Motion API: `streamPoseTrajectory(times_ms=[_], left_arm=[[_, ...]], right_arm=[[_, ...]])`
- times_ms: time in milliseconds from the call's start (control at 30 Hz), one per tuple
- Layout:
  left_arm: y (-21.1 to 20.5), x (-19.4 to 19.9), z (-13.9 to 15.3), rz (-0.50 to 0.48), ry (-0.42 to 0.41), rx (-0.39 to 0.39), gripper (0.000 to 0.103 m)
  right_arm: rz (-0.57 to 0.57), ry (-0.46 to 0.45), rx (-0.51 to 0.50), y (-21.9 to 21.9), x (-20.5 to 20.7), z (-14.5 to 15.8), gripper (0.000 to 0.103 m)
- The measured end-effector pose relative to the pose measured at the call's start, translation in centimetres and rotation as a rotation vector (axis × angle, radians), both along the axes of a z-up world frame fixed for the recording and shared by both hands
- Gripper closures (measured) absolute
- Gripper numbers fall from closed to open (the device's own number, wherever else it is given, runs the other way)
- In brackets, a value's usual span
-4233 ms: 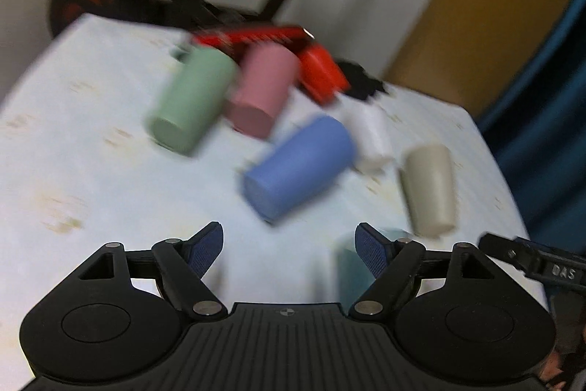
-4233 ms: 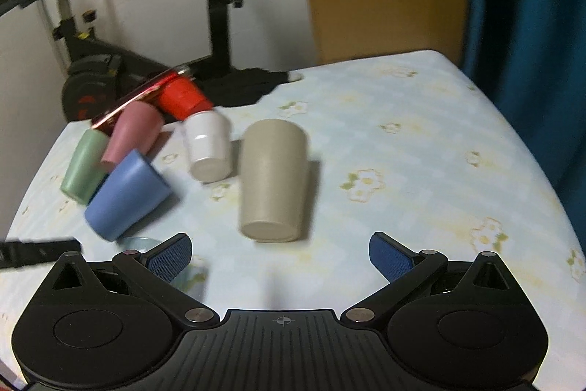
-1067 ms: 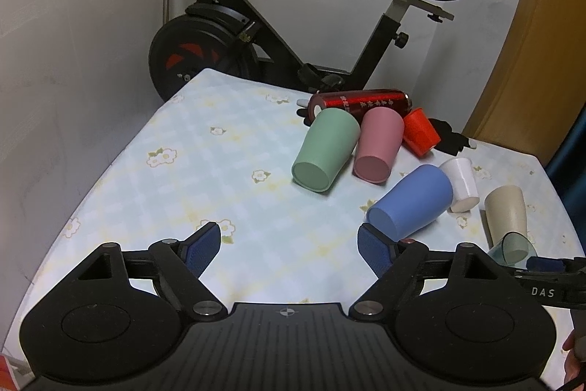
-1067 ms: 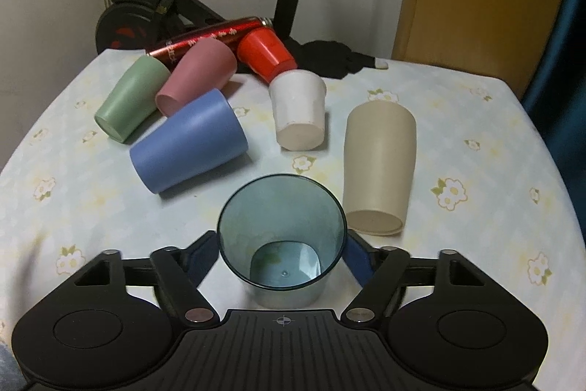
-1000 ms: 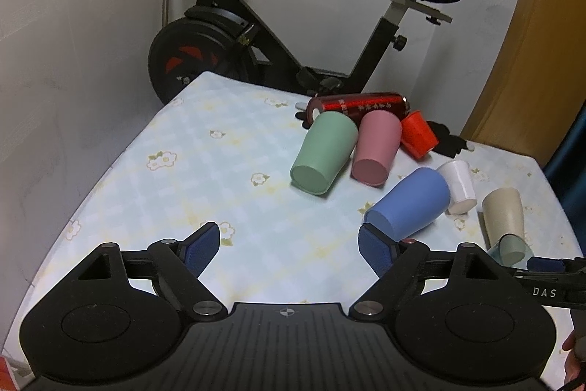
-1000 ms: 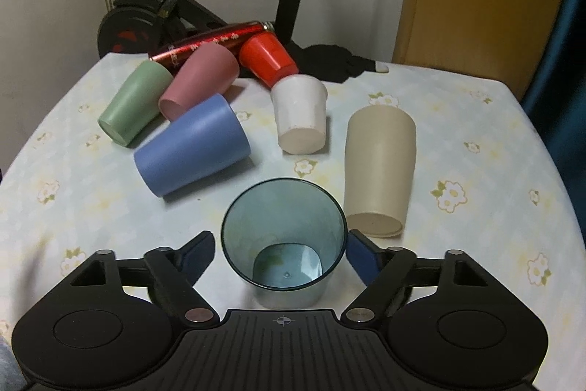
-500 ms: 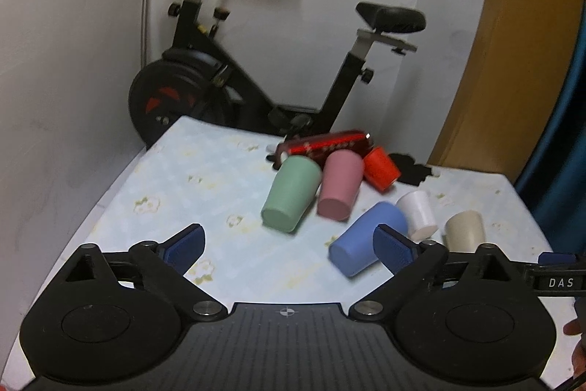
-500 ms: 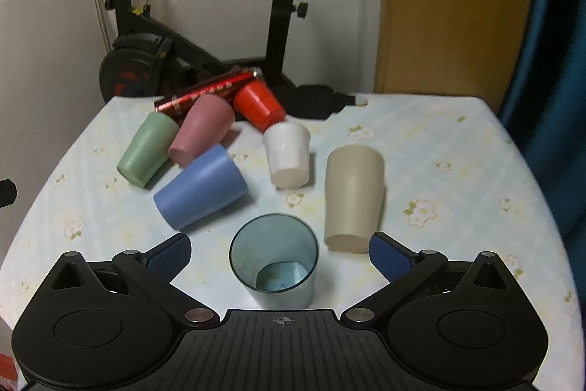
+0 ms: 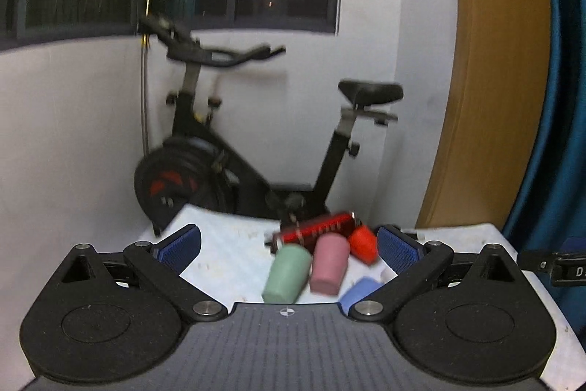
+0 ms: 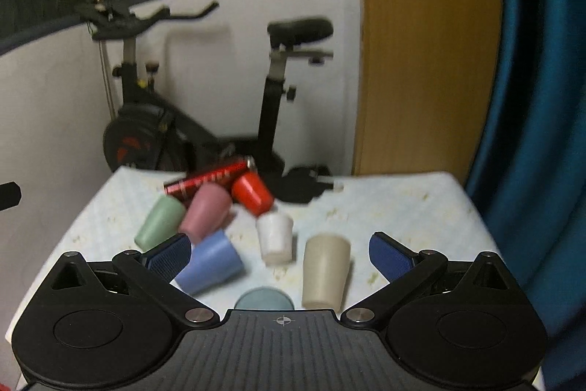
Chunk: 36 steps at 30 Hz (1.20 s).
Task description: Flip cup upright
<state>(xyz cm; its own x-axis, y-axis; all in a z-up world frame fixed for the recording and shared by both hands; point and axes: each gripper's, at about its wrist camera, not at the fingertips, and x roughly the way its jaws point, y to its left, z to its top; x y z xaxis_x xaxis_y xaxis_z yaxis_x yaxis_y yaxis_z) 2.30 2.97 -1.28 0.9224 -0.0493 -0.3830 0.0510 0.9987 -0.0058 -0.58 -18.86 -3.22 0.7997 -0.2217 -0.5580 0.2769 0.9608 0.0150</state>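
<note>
The clear teal cup (image 10: 263, 299) stands upright on the table, only its rim showing above my right gripper's body. My right gripper (image 10: 280, 253) is open and empty, raised above and behind it. My left gripper (image 9: 289, 244) is open and empty, lifted high and pointing at the wall. Other cups lie on their sides: beige (image 10: 326, 270), white (image 10: 275, 240), blue (image 10: 210, 262), pink (image 10: 207, 211), green (image 10: 159, 224) and red (image 10: 252, 193). The green (image 9: 287, 273), pink (image 9: 329, 262) and red (image 9: 362, 244) cups show in the left wrist view.
A red bottle (image 10: 208, 182) lies behind the cups. The table (image 10: 403, 207) has a pale flowered cloth. An exercise bike (image 10: 146, 134) stands past its far edge, a wooden door (image 10: 421, 61) and a blue curtain (image 10: 531, 98) to the right.
My right gripper opened, let go of the teal cup standing upright, and drew back and up. My left gripper also rose and tilted up towards the wall.
</note>
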Motion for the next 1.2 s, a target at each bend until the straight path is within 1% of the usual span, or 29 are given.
streamPoseTrajectory(times_ms=[200,400,600,1200], left_arm=[[-1.5,-1.4,2.2,-0.011,-0.07,0.027,0.0],[-2.4,-2.1,2.5,-0.022,-0.091,0.046,0.0],[-2.3,-2.4,2.2,-0.042,-0.081,0.039,0.0],[-2.1,-2.6,2.2,-0.057,-0.059,0.04,0.0]], right_arm=[[-0.001,-0.069,-0.038,0.5,-1.7,3.1,0.0],[-0.005,-0.087,-0.048,0.8,-2.5,4.4,0.0],[-0.014,-0.09,-0.036,1.0,-2.7,4.6,0.0],[-0.03,-0.077,-0.015,0.5,-2.8,4.2,0.0]])
